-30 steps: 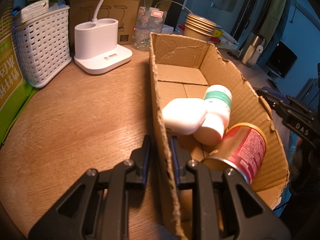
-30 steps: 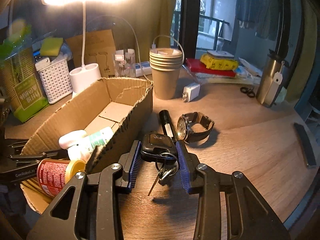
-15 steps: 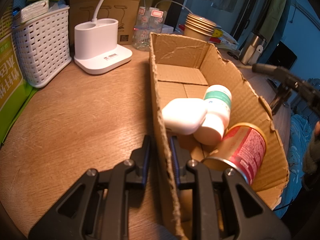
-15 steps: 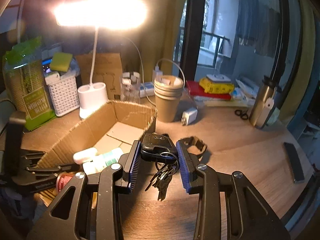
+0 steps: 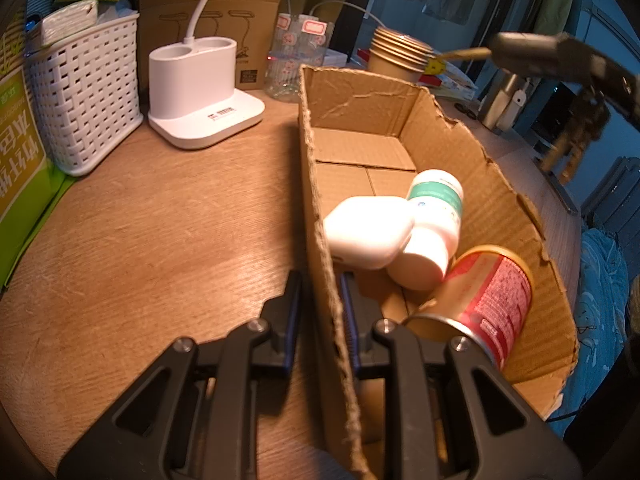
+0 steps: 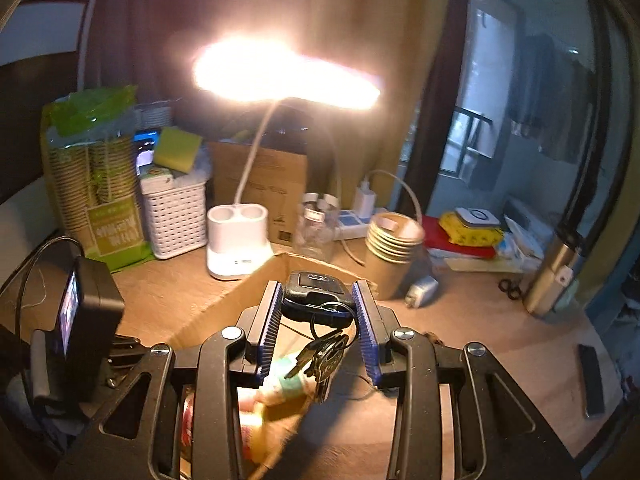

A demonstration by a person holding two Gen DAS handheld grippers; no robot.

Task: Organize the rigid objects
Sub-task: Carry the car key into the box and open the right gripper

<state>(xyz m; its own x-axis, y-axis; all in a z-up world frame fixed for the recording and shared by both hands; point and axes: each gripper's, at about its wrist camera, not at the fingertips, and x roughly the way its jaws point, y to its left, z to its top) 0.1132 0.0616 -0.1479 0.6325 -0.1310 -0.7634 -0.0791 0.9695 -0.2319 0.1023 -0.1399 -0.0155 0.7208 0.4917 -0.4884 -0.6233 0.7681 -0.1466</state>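
Through my left wrist camera, my left gripper [image 5: 318, 312] is nearly closed, pinching the near wall of the cardboard box [image 5: 516, 216] between its pads, which steadies the box on the wooden desk [image 5: 160, 220]. Inside the box lie a white case [image 5: 368, 232], a white bottle with a green label [image 5: 432, 224] leaning against it, and a red can [image 5: 492, 304] on its side. Up at the right edge, blurred, the car key [image 5: 532, 52] hangs above the box's far side with its bunch of keys dangling.

Through my right wrist camera, my right gripper [image 6: 316, 320] is partly closed on the car key [image 6: 316, 294], clamping the black fob across its flat sides. The metal keys [image 6: 324, 354] swing loose below on their ring, above the box's open top. I judge the fob stiff, light and a little slick, so the grip belongs on its broad body, not on the ring. The hanging keys will sway and may snag the torn cardboard rim.
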